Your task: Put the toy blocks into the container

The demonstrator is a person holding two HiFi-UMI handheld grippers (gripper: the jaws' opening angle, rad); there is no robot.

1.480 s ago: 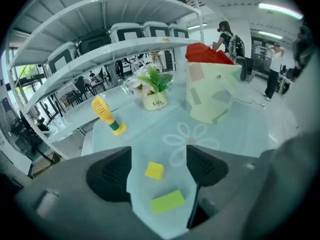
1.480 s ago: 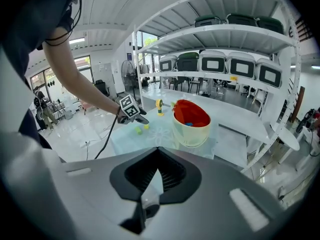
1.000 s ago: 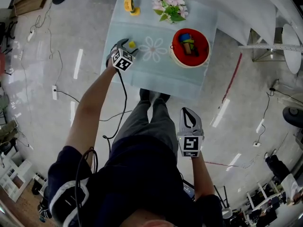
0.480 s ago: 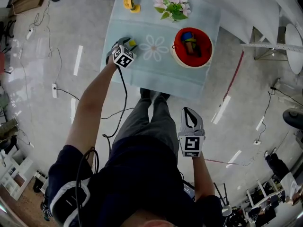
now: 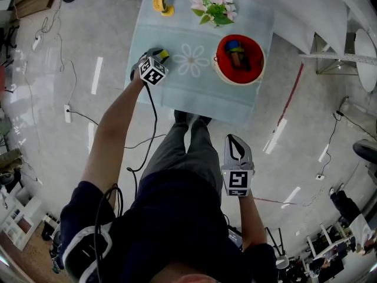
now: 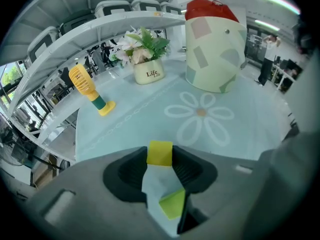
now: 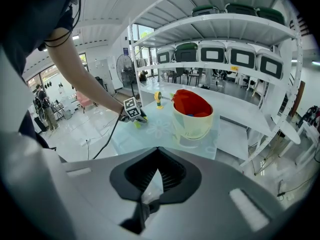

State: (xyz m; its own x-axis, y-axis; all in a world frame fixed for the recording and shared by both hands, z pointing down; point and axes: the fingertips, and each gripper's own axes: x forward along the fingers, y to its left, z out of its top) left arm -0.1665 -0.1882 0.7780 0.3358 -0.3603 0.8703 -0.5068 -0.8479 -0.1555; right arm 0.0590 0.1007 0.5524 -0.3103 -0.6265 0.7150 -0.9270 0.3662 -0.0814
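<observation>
A small yellow block (image 6: 160, 153) lies on the pale blue tablecloth (image 6: 150, 119), and in the head view the block (image 5: 164, 54) peeks out at the tip of my left gripper (image 5: 159, 55). The left gripper (image 6: 160, 160) has just been closing its jaws, and both pads now touch the block's sides. The container (image 5: 238, 58), red inside with several blocks in it, stands to the right across the flower print; its pale patterned wall (image 6: 215, 54) shows close up. My right gripper (image 5: 234, 139) hangs off the table by the person's legs, shut and empty (image 7: 157, 153).
A white pot of flowers (image 5: 211, 7) and a yellow toy fan (image 5: 160, 3) stand at the table's far side. A black cable (image 5: 152, 122) trails from the left gripper. White shelving (image 7: 225, 29) runs behind the table.
The left gripper's jaws have come in around the yellow block, which now shows less in the head view. The right gripper has kept still.
</observation>
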